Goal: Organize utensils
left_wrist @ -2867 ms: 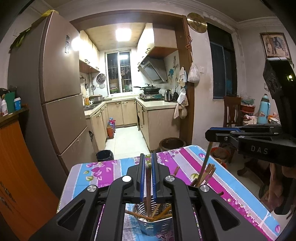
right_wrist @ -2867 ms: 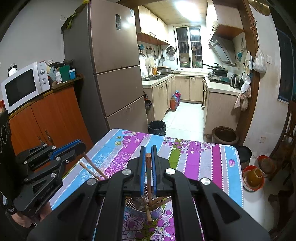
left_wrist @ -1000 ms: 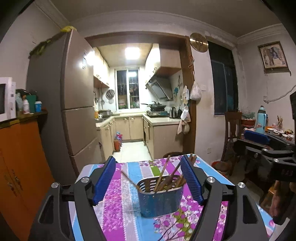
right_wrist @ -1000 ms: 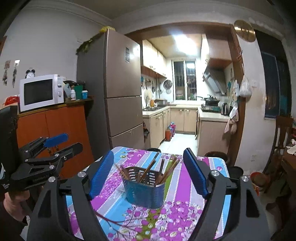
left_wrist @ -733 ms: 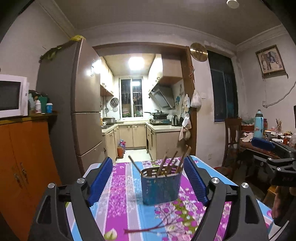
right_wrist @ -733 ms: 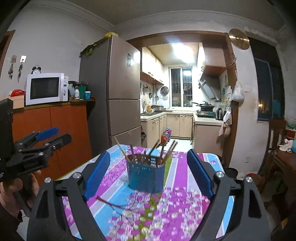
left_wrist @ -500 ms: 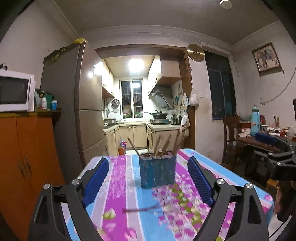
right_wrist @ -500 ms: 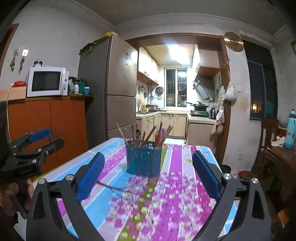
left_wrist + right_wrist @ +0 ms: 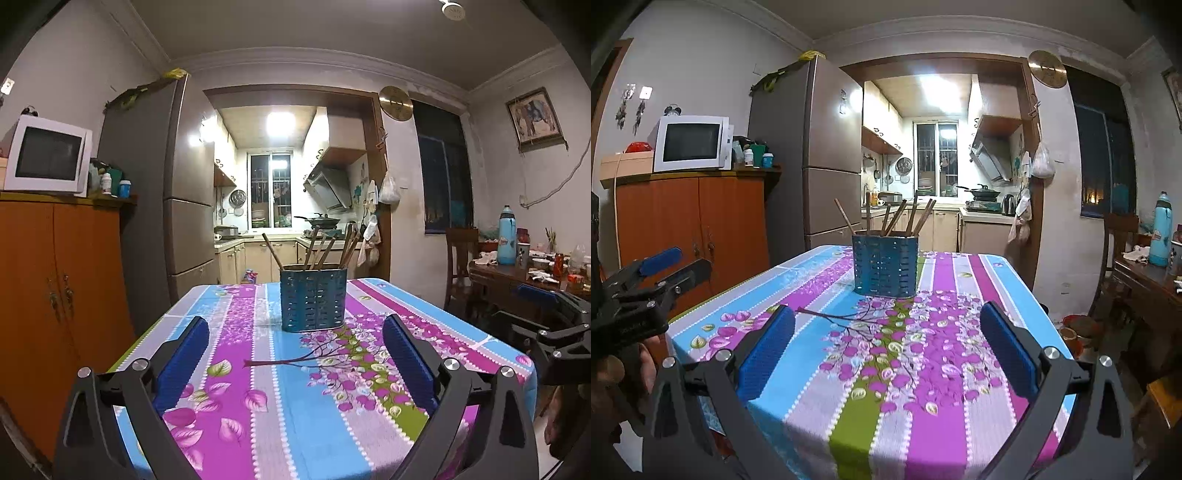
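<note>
A blue perforated utensil holder [image 9: 313, 299] [image 9: 884, 266] stands upright on the floral striped tablecloth [image 9: 273, 413] [image 9: 923, 373]. Several wooden chopsticks [image 9: 327, 249] [image 9: 897, 218] lean inside it. My left gripper [image 9: 294, 323] sits low at the table's near edge, well short of the holder. Its jaws are opening and nothing is between them. My right gripper [image 9: 887, 310] is likewise back from the holder, jaws opening and empty. Each gripper also shows at the other view's edge: the right gripper [image 9: 546, 325] and the left gripper [image 9: 646, 280], held by a hand.
An orange cabinet [image 9: 694, 229] with a microwave [image 9: 692, 144] stands to the left, beside a tall fridge [image 9: 827, 155]. A kitchen doorway lies behind the table. A wooden side table [image 9: 517, 273] with a blue bottle [image 9: 506, 236] and a chair are on the right.
Both grippers, earlier shut on chopsticks over the holder, have let go, widened their jaws, and drawn back and down. The holder now looks farther away.
</note>
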